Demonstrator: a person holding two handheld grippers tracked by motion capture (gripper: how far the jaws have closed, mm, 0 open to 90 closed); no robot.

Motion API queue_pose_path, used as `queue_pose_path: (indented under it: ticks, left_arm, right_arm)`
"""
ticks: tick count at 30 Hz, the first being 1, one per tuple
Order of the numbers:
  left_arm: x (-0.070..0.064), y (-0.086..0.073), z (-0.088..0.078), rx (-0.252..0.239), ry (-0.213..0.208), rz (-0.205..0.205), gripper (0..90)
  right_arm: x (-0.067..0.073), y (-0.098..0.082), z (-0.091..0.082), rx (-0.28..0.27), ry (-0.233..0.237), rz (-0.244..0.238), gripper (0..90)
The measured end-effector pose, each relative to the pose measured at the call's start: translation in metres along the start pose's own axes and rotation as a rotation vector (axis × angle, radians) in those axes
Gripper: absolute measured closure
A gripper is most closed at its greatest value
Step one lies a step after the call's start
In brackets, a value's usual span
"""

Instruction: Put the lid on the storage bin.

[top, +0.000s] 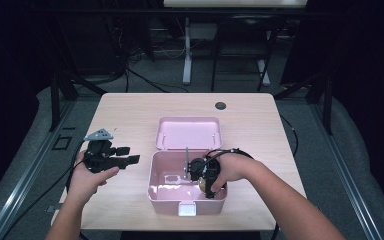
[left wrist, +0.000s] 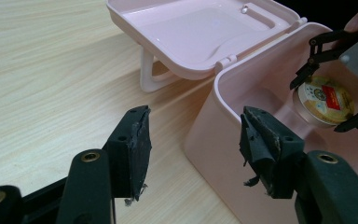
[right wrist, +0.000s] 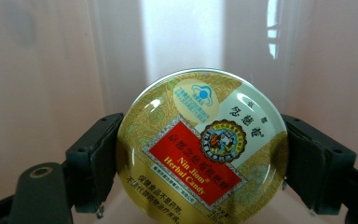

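Round gold candy tin w/ red label sits pinched between the right gripper pads, one pad on each side of its rim, face toward the camera. It hangs low inside the open pink plastic box, box floor just beneath. Left gripper waits w/ jaws spread, outside the box's left wall, over the pale wooden table.

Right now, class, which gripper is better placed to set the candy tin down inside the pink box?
Right. The right gripper already clamps the candy tin inside the pink box. The left gripper is open and holds nothing, outside the box wall.
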State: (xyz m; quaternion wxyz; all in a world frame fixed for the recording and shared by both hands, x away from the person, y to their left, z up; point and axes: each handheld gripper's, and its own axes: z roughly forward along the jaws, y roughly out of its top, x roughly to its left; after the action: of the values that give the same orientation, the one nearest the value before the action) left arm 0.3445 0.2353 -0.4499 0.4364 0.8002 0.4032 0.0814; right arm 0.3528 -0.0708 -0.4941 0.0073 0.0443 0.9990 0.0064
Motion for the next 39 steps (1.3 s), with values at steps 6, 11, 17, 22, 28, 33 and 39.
queue_pose_path:
  ticks: [6,11,17,22,28,33,39]
  left_arm:
    - [0.000,0.000,0.000,0.004,-0.003,-0.001,42.8]
    - [0.000,0.000,0.000,0.004,-0.001,0.001,42.8]
    - [0.000,0.000,0.001,0.003,0.001,-0.004,42.8]
    - [0.000,0.000,0.001,0.004,0.001,0.000,42.8]
    - [0.000,-0.001,0.002,0.006,0.003,0.000,42.8]
    - [0.000,-0.001,0.002,0.006,0.002,-0.002,42.8]
    - [0.000,-0.001,0.002,0.003,0.002,-0.001,42.8]
  right_arm:
    - [-0.002,0.001,0.005,0.019,-0.007,-0.009,19.5]
    - [-0.001,0.002,0.008,0.032,-0.008,-0.006,19.4]
    - [-0.001,0.002,0.010,0.034,-0.007,-0.002,19.4]
    - [-0.001,0.003,0.013,0.038,-0.010,-0.005,19.4]
    - [-0.002,0.002,0.018,0.030,0.001,-0.005,19.4]
    - [-0.001,0.002,0.022,0.028,0.004,-0.007,19.3]
    - [-0.001,0.002,0.024,0.026,0.006,-0.015,19.3]
